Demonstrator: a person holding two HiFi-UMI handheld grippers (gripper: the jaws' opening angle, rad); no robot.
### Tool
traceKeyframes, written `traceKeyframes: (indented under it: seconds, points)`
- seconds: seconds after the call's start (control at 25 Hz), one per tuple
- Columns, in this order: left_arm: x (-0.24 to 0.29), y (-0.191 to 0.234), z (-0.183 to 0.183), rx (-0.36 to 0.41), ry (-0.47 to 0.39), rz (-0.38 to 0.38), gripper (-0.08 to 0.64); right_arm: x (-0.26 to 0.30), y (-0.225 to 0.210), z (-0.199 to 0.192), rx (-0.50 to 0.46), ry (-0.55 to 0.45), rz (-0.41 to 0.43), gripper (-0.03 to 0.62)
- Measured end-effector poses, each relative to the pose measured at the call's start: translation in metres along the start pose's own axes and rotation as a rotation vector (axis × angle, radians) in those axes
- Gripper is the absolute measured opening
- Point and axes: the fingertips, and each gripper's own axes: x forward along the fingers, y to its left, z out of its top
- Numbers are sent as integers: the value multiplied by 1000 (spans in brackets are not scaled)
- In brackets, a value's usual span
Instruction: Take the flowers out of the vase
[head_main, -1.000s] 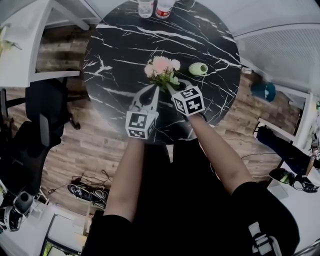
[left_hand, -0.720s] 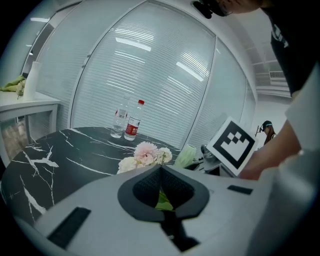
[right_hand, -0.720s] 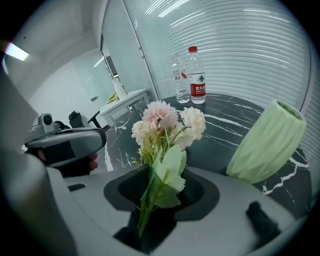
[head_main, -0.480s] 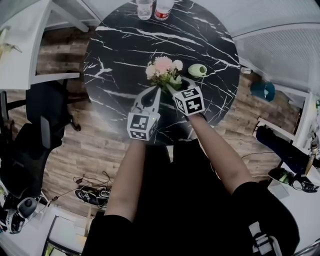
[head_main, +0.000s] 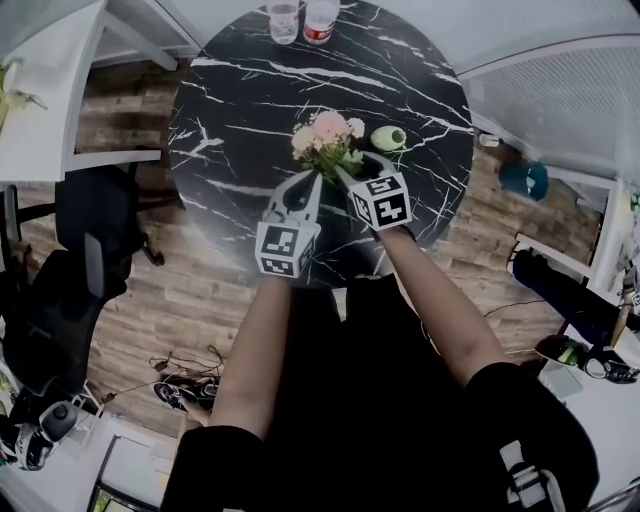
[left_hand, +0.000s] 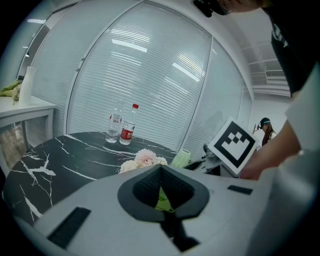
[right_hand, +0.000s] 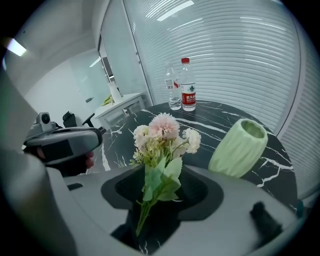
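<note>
table (head_main: 230, 120): black marble | on it: flowers (head_main: 326, 135), vase (head_main: 388, 138), two bottles (head_main: 320, 15)

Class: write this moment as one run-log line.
flowers out of vase | right tool jaws just opened, flowers loose between them | left tool shut

Place: was an office | Showed it: swivel chair (head_main: 95, 205), white desk (head_main: 40, 120), slatted blinds (left_hand: 150, 75), cables on wood floor (head_main: 150, 300)

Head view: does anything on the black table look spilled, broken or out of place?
No spill or damage shows. The one oddity is the green vase, which is empty: the pink flowers are out of it, just to its left. Two bottles stand upright at the table's far edge.
</note>
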Motion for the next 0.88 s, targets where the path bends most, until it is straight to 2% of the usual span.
traceKeyframes:
  seconds: [0.6,0.88]
  points:
    - [-13,-14,14,31,6,10,11,-41,7,5,-21,-35,21,213]
    - [-29,-28,30,57,-1,3,11,-86,19,23,-40,-127,72,213]
